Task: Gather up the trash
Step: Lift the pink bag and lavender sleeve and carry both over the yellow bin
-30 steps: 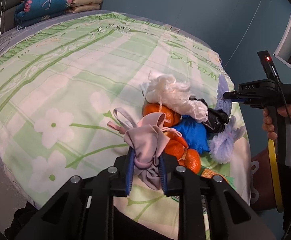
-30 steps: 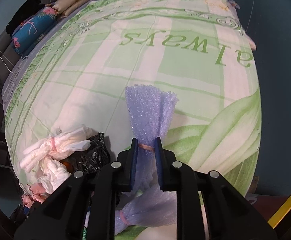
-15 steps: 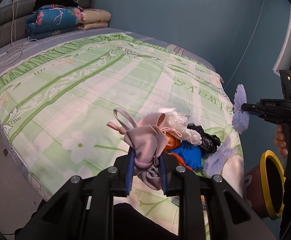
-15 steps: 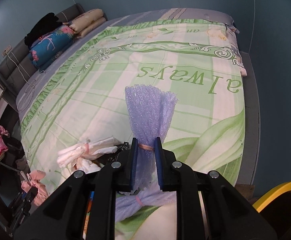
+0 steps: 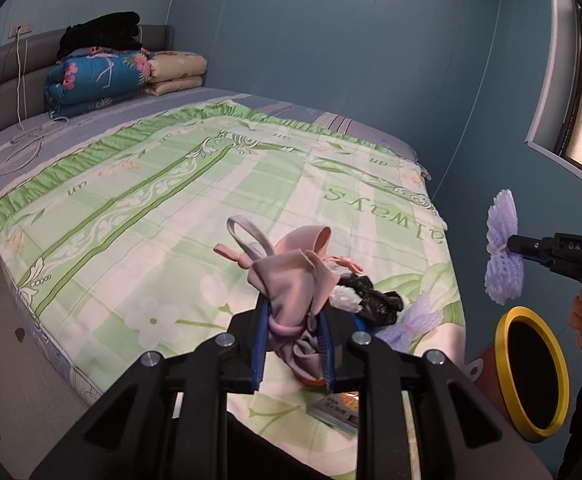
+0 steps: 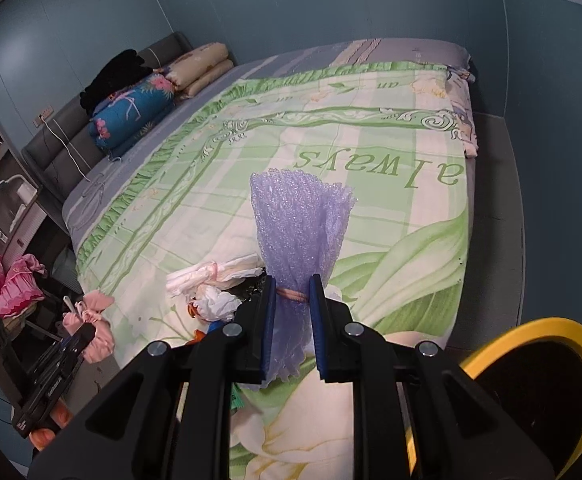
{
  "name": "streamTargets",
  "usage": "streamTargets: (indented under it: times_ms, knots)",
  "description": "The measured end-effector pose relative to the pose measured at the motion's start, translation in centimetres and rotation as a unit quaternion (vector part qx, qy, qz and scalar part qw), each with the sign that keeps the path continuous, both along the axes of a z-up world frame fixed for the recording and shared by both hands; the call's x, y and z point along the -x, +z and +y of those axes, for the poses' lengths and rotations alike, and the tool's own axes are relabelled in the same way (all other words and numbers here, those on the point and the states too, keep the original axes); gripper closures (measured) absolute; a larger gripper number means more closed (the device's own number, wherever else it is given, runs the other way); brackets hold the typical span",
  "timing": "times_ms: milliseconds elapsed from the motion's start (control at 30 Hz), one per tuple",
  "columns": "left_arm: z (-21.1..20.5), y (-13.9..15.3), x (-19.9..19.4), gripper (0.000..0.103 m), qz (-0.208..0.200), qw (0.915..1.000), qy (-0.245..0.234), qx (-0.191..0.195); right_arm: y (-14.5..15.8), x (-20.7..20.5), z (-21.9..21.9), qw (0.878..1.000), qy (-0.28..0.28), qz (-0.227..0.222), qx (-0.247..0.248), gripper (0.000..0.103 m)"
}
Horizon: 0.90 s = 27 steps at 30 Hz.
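Lifting away from the bed (image 5: 139,208), both grippers have come up since a second ago, and the bin (image 5: 531,372) now shows close by, so dropping looks next. Left gripper (image 5: 293,340) pinches a pink cloth (image 5: 295,280), up over the bed's near end. Right gripper (image 6: 291,332) pinches purple foam (image 6: 299,232), up next to the bin. Both point down a bit. More trash (image 5: 371,304) lies on the bed.
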<state>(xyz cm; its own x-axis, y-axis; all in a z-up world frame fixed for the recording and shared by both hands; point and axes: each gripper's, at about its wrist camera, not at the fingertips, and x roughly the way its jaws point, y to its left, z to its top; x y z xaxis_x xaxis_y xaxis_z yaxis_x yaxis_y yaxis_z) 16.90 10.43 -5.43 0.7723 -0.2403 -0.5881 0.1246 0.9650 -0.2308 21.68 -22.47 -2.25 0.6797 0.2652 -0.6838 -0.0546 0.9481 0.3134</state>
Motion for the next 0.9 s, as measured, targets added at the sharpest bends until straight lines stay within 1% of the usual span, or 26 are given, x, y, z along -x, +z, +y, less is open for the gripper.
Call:
streamTargets:
  times_ms: [133, 367, 467, 667, 900]
  knots:
    - [-1.6, 1.7, 0.5, 0.083, -0.014, 0.9999, -0.009, -0.002, 1.6, 2.9, -1.4, 1.0, -0.006, -0.023, -0.006, 0.086]
    - [-5.1, 4.5, 1.5, 0.083, -0.042, 0.9985, -0.034, -0.003, 3.5, 6.7, -4.2, 0.998, -0.021, -0.051, -0.019, 0.086]
    - [-6.9, 5.9, 2.1, 0.083, -0.058, 0.9972, -0.048, -0.004, 4.5, 8.3, -5.7, 0.997, -0.033, -0.066, -0.026, 0.086]
    - [-9.8, 8.0, 3.2, 0.083, -0.079, 0.9942, -0.072, 0.01, 6.2, 11.9, -8.8, 0.992, -0.064, -0.099, -0.035, 0.086]
    - [-13.5, 10.1, 4.3, 0.083, -0.099, 0.9896, -0.103, 0.014, 7.8, 15.1, -11.2, 0.987, -0.09, -0.13, -0.031, 0.086]
